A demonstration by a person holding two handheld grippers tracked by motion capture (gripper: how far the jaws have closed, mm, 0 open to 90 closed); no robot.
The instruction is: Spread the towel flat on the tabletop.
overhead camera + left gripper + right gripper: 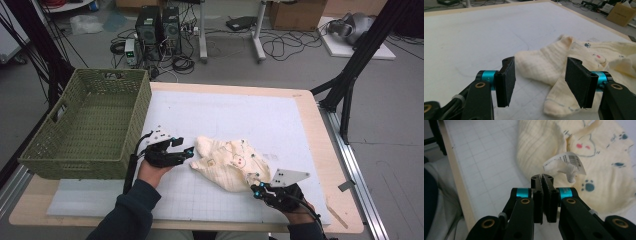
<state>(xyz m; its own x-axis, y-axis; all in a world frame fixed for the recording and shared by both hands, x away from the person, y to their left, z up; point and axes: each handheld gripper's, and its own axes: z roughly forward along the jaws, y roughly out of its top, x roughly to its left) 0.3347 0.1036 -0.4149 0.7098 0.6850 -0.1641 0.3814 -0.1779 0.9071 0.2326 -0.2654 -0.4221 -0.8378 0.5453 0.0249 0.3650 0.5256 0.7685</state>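
The cream baby garment (pixel 232 162) lies crumpled on the bench (pixel 310 125) beside the empty green basket (pixel 87 120), not yet lifted: the left claw (pixel 187 151) stands spread at its sleeve, while the right claw (pixel 257 190) is pressed together at its near edge, whether pinching cloth I cannot tell.

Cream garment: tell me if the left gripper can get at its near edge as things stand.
Probably yes. The left gripper has its jaws open, and a fold of the garment lies on the mat just beyond them with nothing between. The right gripper is shut at the far end, clear of that path.
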